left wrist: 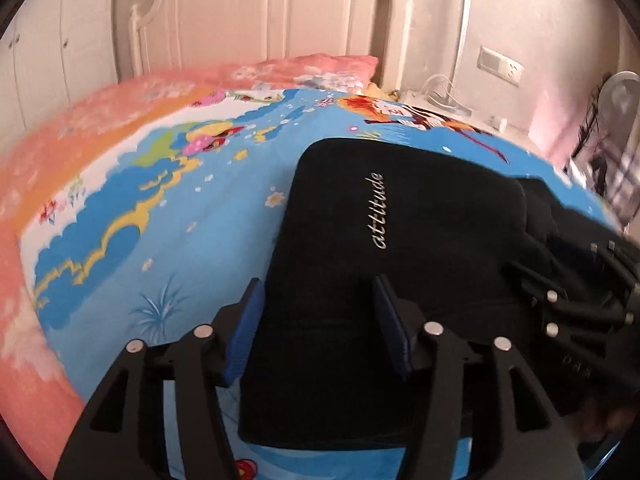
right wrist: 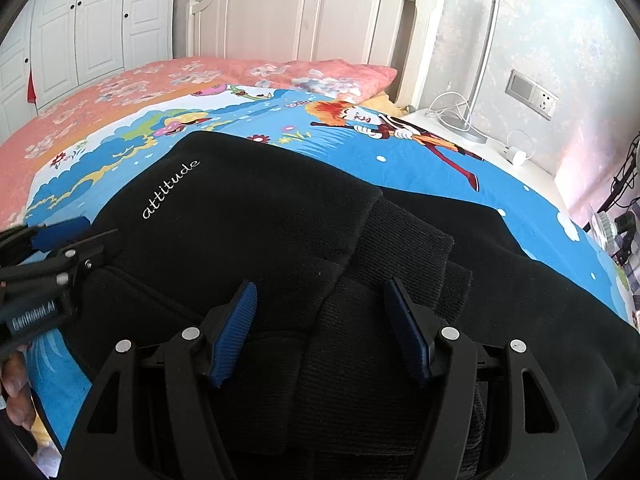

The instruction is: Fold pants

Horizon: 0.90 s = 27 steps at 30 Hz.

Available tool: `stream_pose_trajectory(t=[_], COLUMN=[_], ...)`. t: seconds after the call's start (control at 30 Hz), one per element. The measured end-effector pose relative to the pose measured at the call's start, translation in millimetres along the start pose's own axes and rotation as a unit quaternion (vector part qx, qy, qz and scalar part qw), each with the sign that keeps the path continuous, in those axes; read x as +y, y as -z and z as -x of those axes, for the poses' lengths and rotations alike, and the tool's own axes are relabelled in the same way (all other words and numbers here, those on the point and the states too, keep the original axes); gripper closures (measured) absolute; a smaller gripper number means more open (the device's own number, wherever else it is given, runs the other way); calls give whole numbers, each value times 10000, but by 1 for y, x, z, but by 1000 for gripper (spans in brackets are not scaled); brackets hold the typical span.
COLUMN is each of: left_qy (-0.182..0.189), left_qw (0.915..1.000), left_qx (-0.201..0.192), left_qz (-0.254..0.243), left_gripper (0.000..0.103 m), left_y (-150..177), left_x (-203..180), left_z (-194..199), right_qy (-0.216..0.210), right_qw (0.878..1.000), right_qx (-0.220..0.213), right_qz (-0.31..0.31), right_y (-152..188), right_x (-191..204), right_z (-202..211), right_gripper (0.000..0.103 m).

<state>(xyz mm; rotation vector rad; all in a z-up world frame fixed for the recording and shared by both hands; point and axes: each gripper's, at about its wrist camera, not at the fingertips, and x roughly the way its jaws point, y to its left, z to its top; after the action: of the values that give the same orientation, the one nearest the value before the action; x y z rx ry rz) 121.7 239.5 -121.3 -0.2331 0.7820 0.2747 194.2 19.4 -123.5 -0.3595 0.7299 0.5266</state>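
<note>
Black pants point(left wrist: 400, 240) with "attitude" in white script lie folded on the bed. My left gripper point(left wrist: 318, 308) hovers open over their near left part, its blue pads apart and pressing nothing. In the right wrist view the pants point(right wrist: 260, 220) fill the middle, with the ribbed waistband point(right wrist: 400, 256) bunched on top. My right gripper point(right wrist: 320, 300) stands open just above that waistband, gripping no cloth. The left gripper point(right wrist: 76, 242) shows at that view's left edge, held by a hand point(right wrist: 14, 384). The right gripper point(left wrist: 532, 284) shows at the left wrist view's right edge.
The bed carries a blue cartoon sheet point(left wrist: 180, 240) over a pink floral cover point(right wrist: 100, 108), with a pink pillow point(right wrist: 320, 72) at the white headboard point(right wrist: 312, 12). A nightstand point(right wrist: 500, 148) with a lamp and cables stands at the right. White wardrobes point(right wrist: 80, 32) line the left.
</note>
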Motion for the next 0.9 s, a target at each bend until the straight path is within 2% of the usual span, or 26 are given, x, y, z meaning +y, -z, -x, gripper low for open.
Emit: stream_pose_trajectory(t=[0.07, 0.1, 0.13, 0.17, 0.23, 0.33, 0.4, 0.5, 0.57, 0.63, 0.7, 0.77, 0.83, 0.9], left_qy=[198, 276, 314, 359, 316, 310, 304, 239, 146, 101, 274, 550, 775, 822], left_qw=[9988, 9977, 9972, 9968, 9974, 9966, 9962, 9970, 9975, 9976, 9981, 9979, 9967, 9963], left_qx=[139, 178, 178, 160, 93, 13, -7, 5, 41, 98, 122, -46, 21, 84], left_qz=[423, 598, 662, 700, 646, 759, 819, 730, 697, 678, 544, 334, 230, 249], left_gripper=[36, 31, 31, 31, 31, 27, 26, 25, 21, 13, 8, 2, 2, 3], left_y=[-1, 1, 2, 3, 5, 9, 10, 6, 2, -2, -3, 0, 4, 8], left_x=[11, 17, 19, 21, 20, 21, 23, 21, 20, 19, 19, 20, 24, 31], left_z=[-7, -10, -11, -11, -9, -10, -10, -5, 1, 8, 19, 31, 35, 38], right_qy=[-10, -78, -103, -97, -12, 119, 207, 442, 533, 431, 389, 414, 452, 451], right_qw=[10000, 9997, 9993, 9990, 9974, 9965, 9970, 9959, 9929, 9926, 9937, 9952, 9957, 9957], right_qx=[67, 145, 198, 138, -188, -320, -99, 480, 874, 971, 882, 765, 693, 667], right_qz=[-66, -164, -289, -424, -692, -769, -743, -621, -603, -593, -577, -445, -422, -466], right_y=[-3, -6, -11, -14, -25, -41, -51, -57, -55, -51, -48, -45, -42, -41], right_x=[-1, -3, -7, -10, -22, -33, -39, -45, -48, -50, -50, -48, -47, -48], right_z=[2, 5, 8, 13, 26, 28, 13, -21, -42, -49, -47, -45, -44, -44], right_gripper=[38, 31, 21, 5, 5, 5, 5, 5, 5, 5, 5, 5, 5, 5])
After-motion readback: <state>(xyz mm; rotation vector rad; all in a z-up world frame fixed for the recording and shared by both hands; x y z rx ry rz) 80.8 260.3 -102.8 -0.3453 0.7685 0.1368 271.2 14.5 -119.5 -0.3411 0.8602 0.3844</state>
